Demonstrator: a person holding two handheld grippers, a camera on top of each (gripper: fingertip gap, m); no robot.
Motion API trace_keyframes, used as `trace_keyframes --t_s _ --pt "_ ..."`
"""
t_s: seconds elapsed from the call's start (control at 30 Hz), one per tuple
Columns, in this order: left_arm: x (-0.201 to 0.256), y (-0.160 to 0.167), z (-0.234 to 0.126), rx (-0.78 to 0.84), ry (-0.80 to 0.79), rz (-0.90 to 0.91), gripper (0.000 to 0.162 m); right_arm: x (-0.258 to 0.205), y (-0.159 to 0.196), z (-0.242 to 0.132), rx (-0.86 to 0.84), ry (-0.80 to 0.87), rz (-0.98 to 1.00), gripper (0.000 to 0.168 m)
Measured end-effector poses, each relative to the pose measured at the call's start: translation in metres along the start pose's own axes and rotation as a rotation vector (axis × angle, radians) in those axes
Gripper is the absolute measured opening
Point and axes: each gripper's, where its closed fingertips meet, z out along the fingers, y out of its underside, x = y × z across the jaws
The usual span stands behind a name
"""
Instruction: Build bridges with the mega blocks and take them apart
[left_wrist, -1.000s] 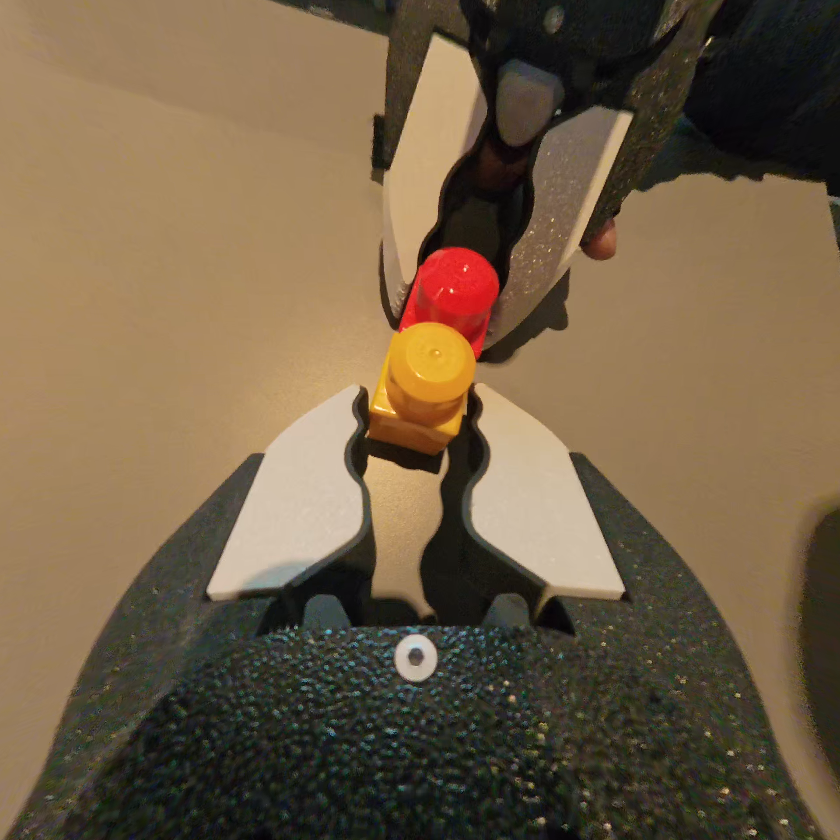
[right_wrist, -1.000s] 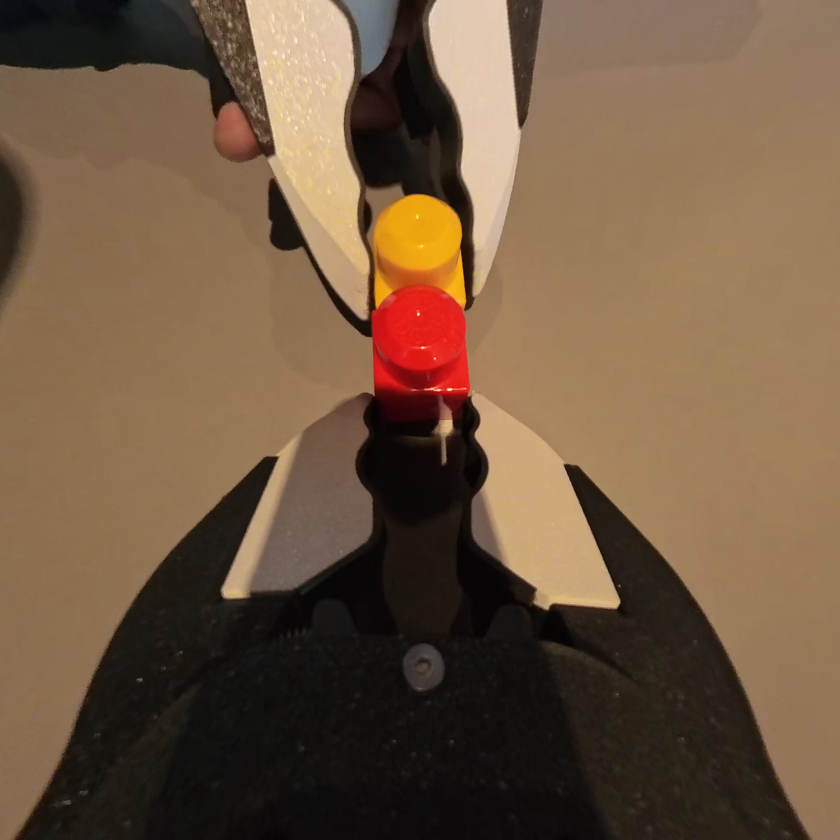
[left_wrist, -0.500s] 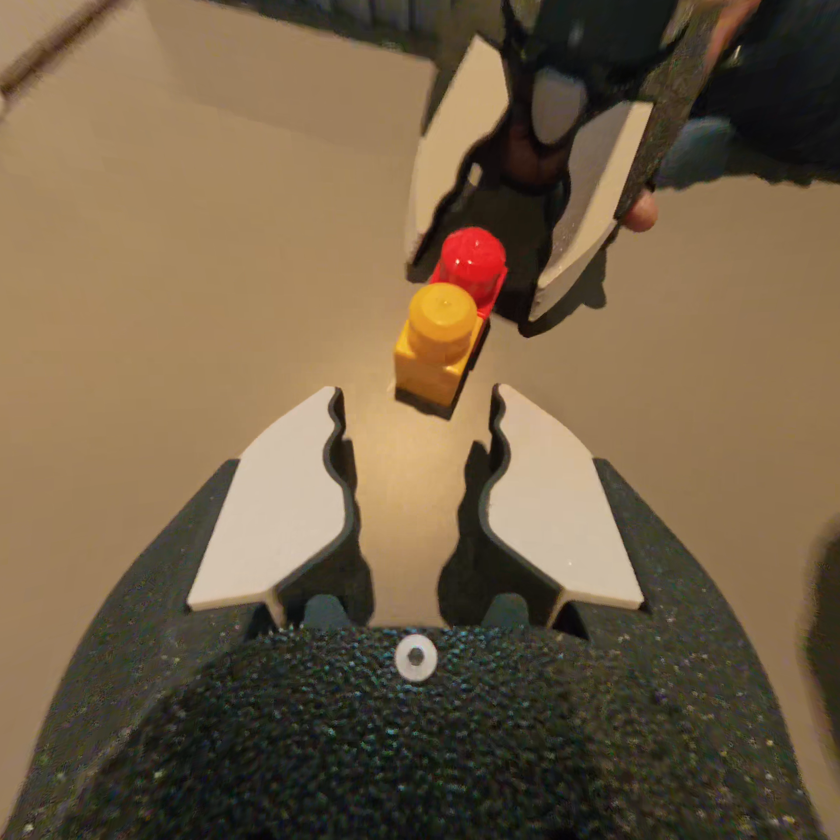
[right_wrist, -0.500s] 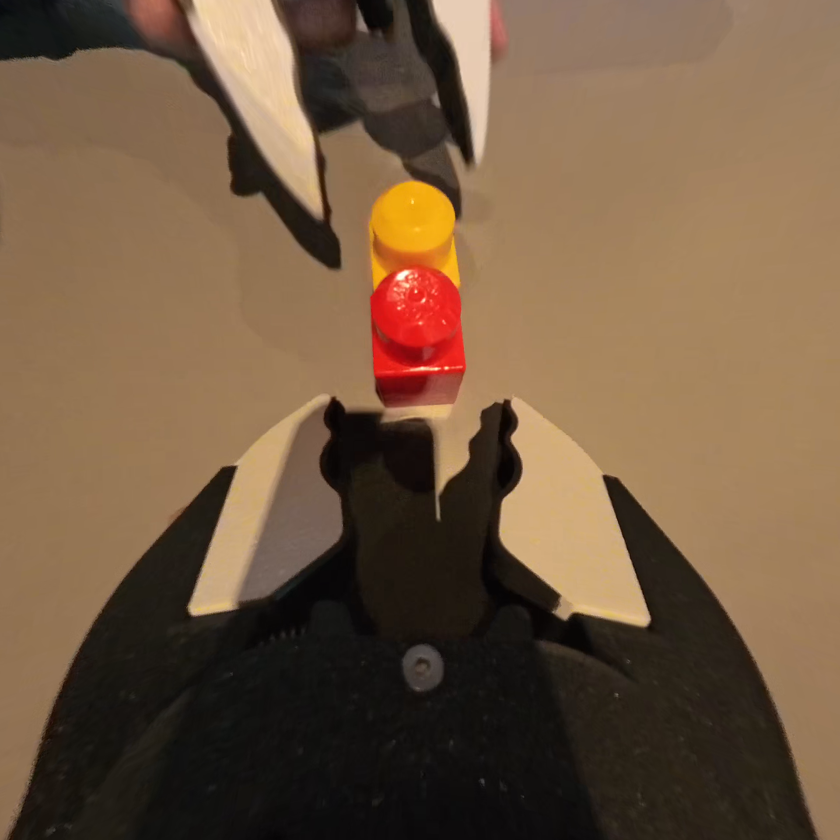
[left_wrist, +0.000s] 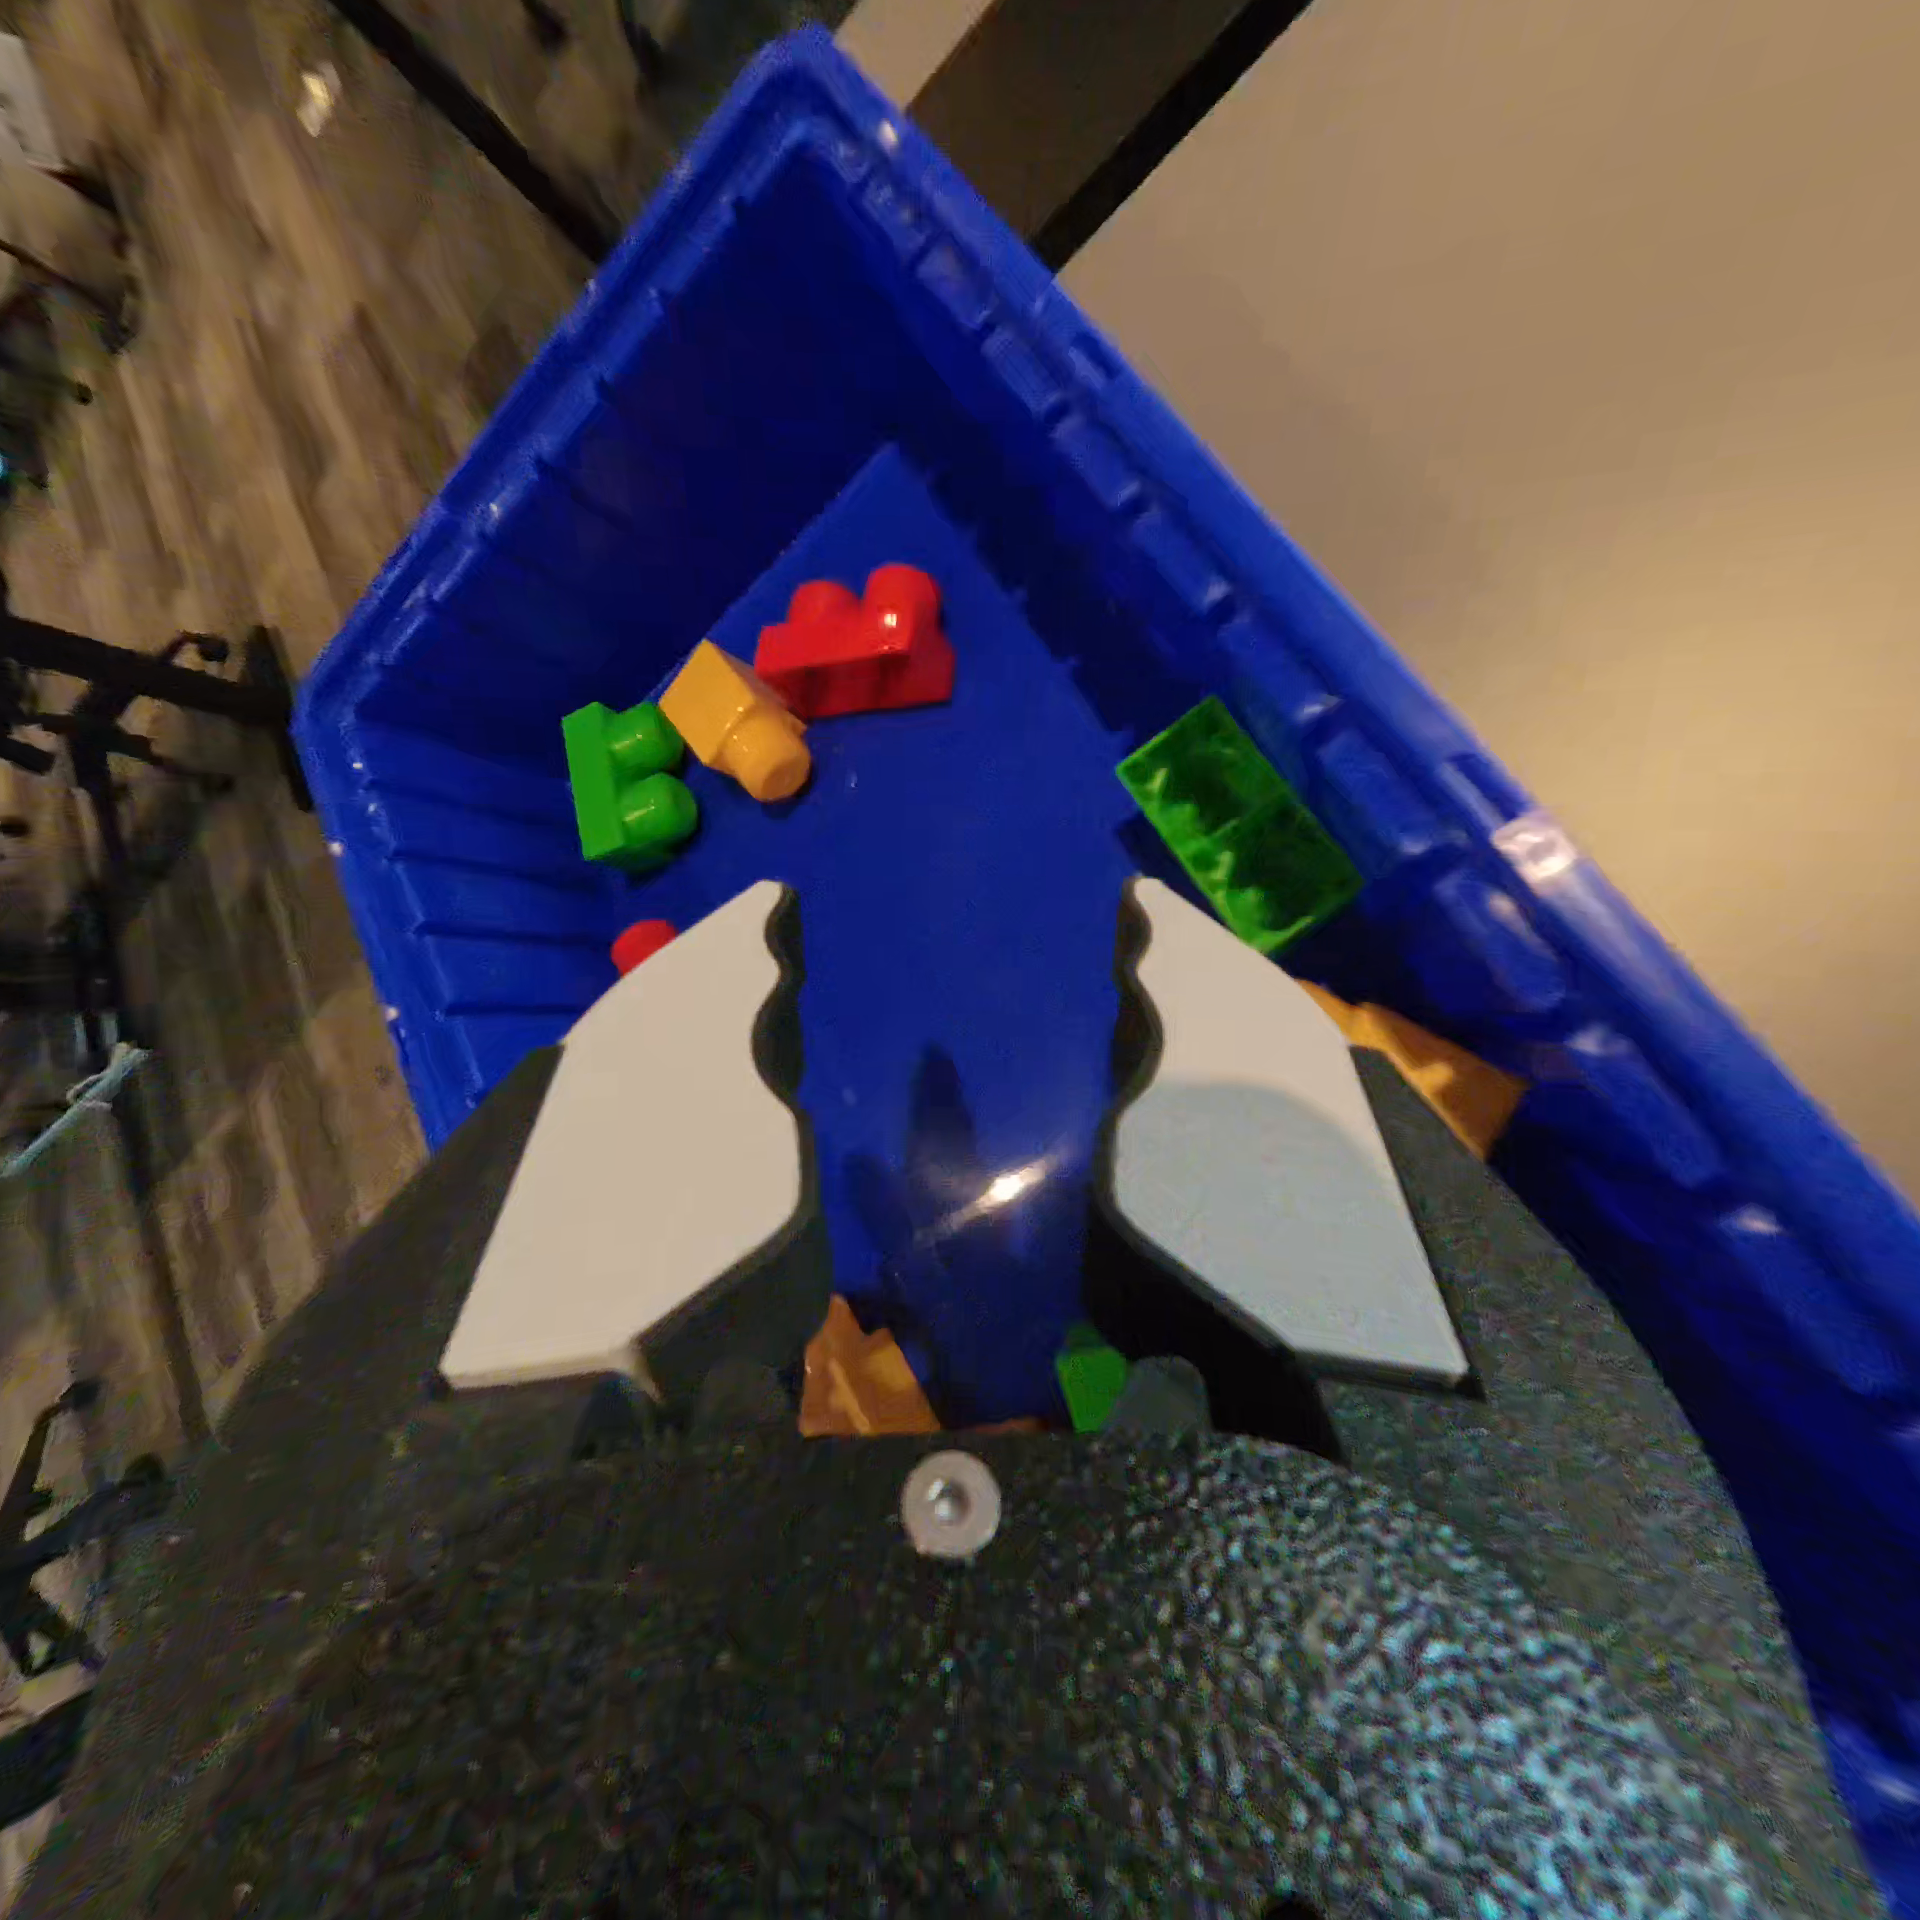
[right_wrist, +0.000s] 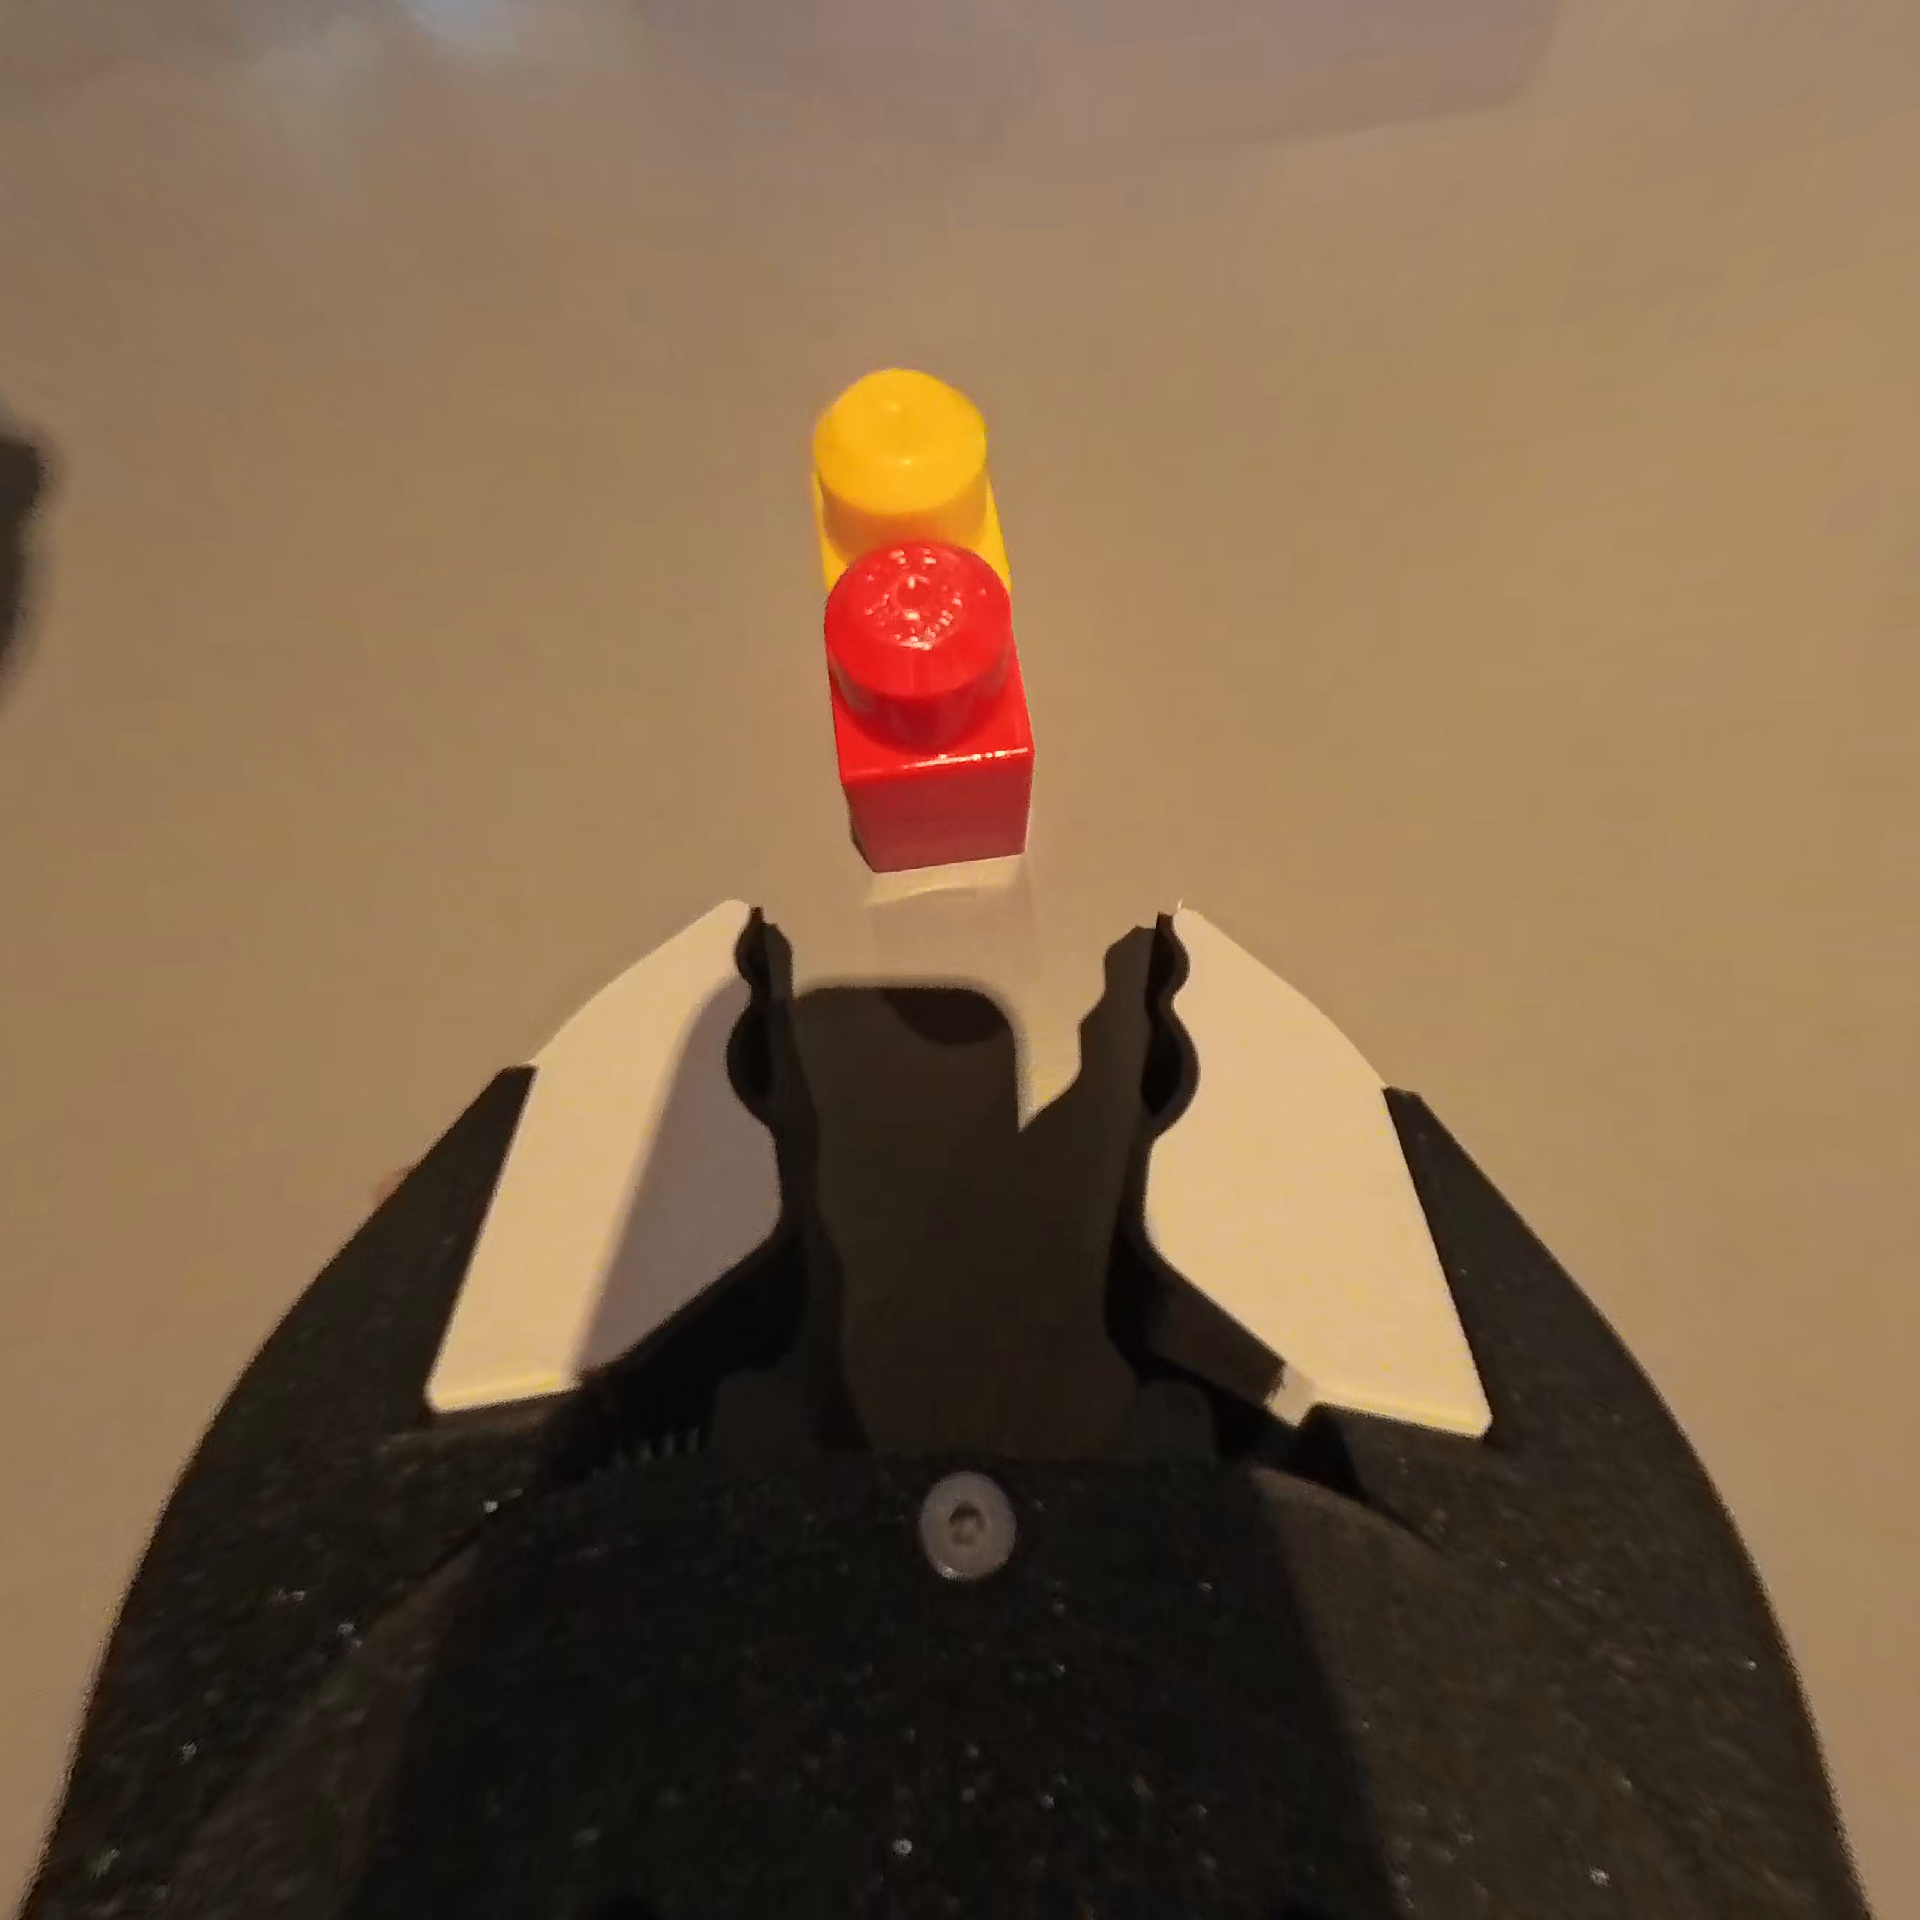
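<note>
Left gripper (left_wrist: 951, 904) spread, empty, over the blue bin (left_wrist: 1174, 540); right gripper (right_wrist: 961, 920) spread, near red block (right_wrist: 935, 748), yellow block (right_wrist: 899, 457) touching behind

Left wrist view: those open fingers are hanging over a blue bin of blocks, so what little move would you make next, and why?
Probably lower the open left gripper toward the red two-stud block in the blue bin and close on it. The red block and yellow block stand side by side on the table with nothing spanning them, so a bridging piece seems needed.

A beige table (right_wrist: 1455, 520) carries touching red block (right_wrist: 935, 769) and yellow block (right_wrist: 899, 468), plus a blue bin (left_wrist: 1143, 499).
</note>
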Motion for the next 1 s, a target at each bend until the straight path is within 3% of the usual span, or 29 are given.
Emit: trace_keyframes --t_s 0.1,0.2,0.33,0.43,0.57,0.67,0.83,1.0 --pt "-0.009 -0.001 0.031 -0.009 0.053 0.126 0.051 0.000 -0.001 0.000 0.008 -0.009 0.011 0.068" --pt "-0.022 0.007 0.074 -0.096 0.048 0.345 0.057 0.001 -0.001 0.001 0.005 -0.030 0.035 0.067" --pt "-0.032 -0.002 0.117 -0.080 0.055 0.534 0.055 0.000 -0.004 -0.002 0.035 -0.050 0.046 0.064" --pt "-0.041 -0.016 0.136 -0.013 0.033 0.665 0.049 0.001 -0.006 -0.006 0.067 -0.059 0.067 0.062" --pt "-0.046 -0.011 0.157 -0.040 0.025 0.845 0.047 0.000 -0.008 -0.007 0.077 -0.093 0.093 0.060" --pt "-0.044 -0.009 0.169 -0.033 0.017 0.876 0.032 0.000 -0.008 -0.007 0.084 -0.105 0.099 0.058" --pt "-0.052 -0.023 0.169 0.020 -0.127 0.888 0.012 -0.001 -0.009 -0.008 0.090 -0.120 0.103 0.058" --pt "-0.068 -0.057 0.113 0.166 -0.243 0.679 0.011 -0.001 -0.013 -0.013 0.131 -0.114 0.102 0.060"
